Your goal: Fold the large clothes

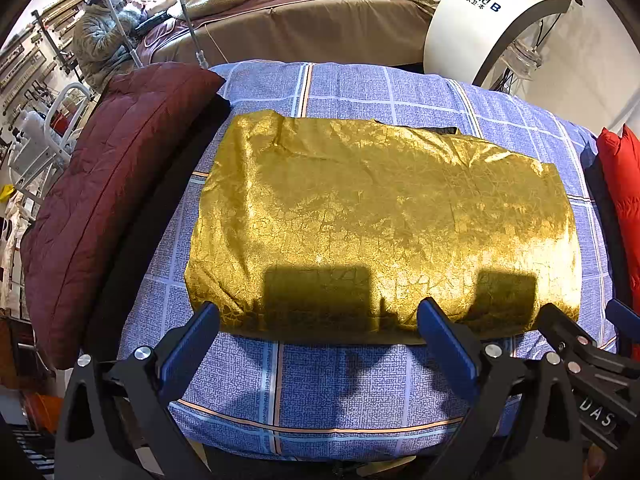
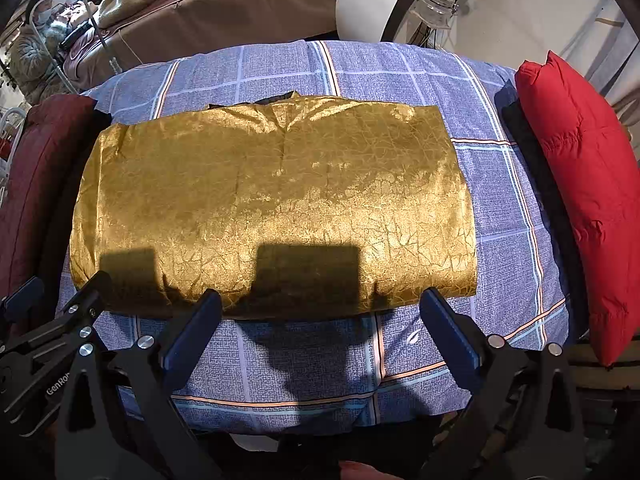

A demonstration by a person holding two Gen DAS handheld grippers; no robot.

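A shiny gold garment [image 1: 380,220] lies folded into a thick rectangle on the blue checked cover [image 1: 332,392]; in the right wrist view the same gold garment [image 2: 276,204] fills the middle. A strip of dark lining shows at its far edge. My left gripper [image 1: 320,316] stands open just before the garment's near edge, nothing between its blue pads. My right gripper [image 2: 320,304] is open too, at the same near edge, a little further right. Each gripper shows in the other's view: the right one [image 1: 592,320] at the right margin, the left one [image 2: 60,288] at the left margin.
A dark red padded coat [image 1: 104,200] lies along the left of the cover, a bright red padded garment [image 2: 588,200] along the right. Behind stand a brown bed [image 1: 304,28] with beige clothes, a white machine [image 1: 492,16], and a seated person [image 1: 100,40] at far left.
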